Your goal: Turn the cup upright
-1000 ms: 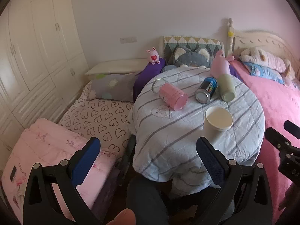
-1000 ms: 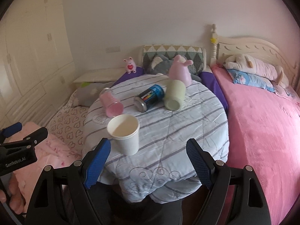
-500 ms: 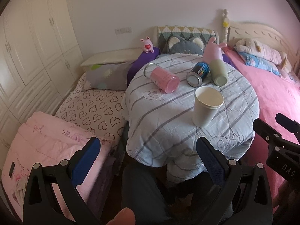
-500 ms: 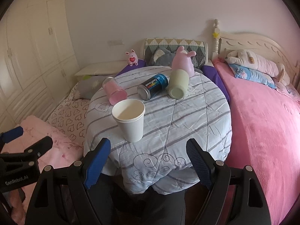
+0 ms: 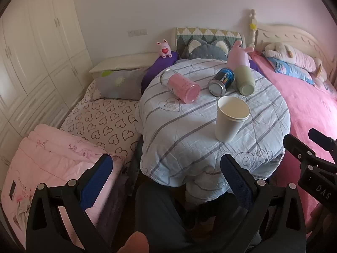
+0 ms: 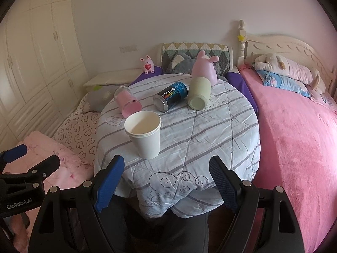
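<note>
White paper cup (image 6: 145,133) upright on table (image 6: 210,130); both hand-held grippers (image 5: 166,168) (image 6: 166,169) level, spread wide, empty.

A round table draped in a pale blue quilted cloth with grey stripes (image 5: 189,130) (image 6: 210,135) carries four things. A white paper cup (image 5: 230,119) (image 6: 145,133) stands upright, mouth up, on the near part. Beyond the cup lie three containers on their sides: a pink glass jar (image 5: 181,84) (image 6: 127,102) to its left, a dark blue metal can (image 5: 221,81) (image 6: 170,96) straight behind, and a pale green tumbler (image 5: 244,81) (image 6: 199,94) just right of the can.
</note>
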`<control>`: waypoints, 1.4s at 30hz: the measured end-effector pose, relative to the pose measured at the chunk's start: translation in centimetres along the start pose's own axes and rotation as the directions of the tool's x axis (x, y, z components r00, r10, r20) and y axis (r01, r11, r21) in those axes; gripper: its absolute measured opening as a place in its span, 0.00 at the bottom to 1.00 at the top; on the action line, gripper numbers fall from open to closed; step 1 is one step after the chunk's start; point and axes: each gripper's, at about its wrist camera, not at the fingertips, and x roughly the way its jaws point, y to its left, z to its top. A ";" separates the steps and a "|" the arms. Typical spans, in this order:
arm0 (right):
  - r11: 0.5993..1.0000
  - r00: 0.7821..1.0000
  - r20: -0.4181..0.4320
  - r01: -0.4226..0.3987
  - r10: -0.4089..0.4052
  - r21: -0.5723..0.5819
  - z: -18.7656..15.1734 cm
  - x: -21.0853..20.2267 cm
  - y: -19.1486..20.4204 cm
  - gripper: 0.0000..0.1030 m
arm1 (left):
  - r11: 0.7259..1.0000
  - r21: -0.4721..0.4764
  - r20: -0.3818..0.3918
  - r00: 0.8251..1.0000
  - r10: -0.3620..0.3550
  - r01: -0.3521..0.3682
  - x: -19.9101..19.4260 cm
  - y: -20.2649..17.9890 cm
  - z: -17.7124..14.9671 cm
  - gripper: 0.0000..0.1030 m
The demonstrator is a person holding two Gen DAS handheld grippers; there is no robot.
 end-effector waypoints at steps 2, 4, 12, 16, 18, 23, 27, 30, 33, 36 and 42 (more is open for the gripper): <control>1.000 1.000 -0.001 -0.001 0.001 0.001 0.0 0.0 0.0 0.81 | 1.000 0.001 -0.001 1.000 0.001 -0.001 0.0 0.0 0.0 1.00; 1.000 1.000 -0.003 -0.002 0.002 0.001 0.0 0.1 0.0 0.82 | 1.000 0.001 -0.001 1.000 0.001 -0.001 0.0 0.0 0.0 1.00; 1.000 1.000 -0.010 -0.001 0.002 0.008 -0.1 0.4 -0.2 0.81 | 1.000 0.000 -0.008 1.000 -0.006 0.006 0.2 -0.1 -0.2 1.00; 1.000 1.000 -0.014 -0.001 0.002 0.013 -0.2 0.5 -0.3 0.81 | 1.000 0.006 -0.010 1.000 -0.002 0.002 0.5 -0.1 -0.4 1.00; 1.000 1.000 -0.015 -0.002 0.002 0.015 -0.2 0.6 -0.4 0.81 | 1.000 0.006 -0.013 1.000 -0.008 0.008 0.6 -0.2 -0.4 1.00; 1.000 1.000 -0.018 -0.001 0.001 0.018 -0.2 0.7 -0.5 0.81 | 1.000 0.008 -0.019 1.000 -0.009 0.010 0.7 -0.3 -0.3 1.00; 1.000 1.000 -0.017 0.000 0.000 0.019 -0.2 0.7 -0.6 0.81 | 1.000 0.009 -0.018 1.000 -0.007 0.007 0.8 -0.4 -0.2 1.00; 1.000 1.000 -0.018 0.000 0.000 0.019 -0.2 0.8 -0.6 0.81 | 1.000 0.009 -0.018 1.000 -0.009 0.009 0.8 -0.4 -0.2 1.00; 1.000 1.000 -0.020 -0.002 0.002 0.021 -0.2 0.9 -0.7 0.81 | 1.000 0.012 -0.021 1.000 -0.013 0.013 0.9 -0.5 -0.2 1.00; 1.000 1.000 -0.021 -0.001 0.002 0.022 -0.3 0.9 -0.7 0.81 | 1.000 0.015 -0.026 0.999 -0.021 0.021 1.1 -0.6 0.0 1.00; 1.000 1.000 -0.023 -0.001 0.001 0.025 -0.2 1.0 -0.8 0.82 | 1.000 0.021 -0.021 1.000 -0.014 0.014 1.1 -0.6 0.2 1.00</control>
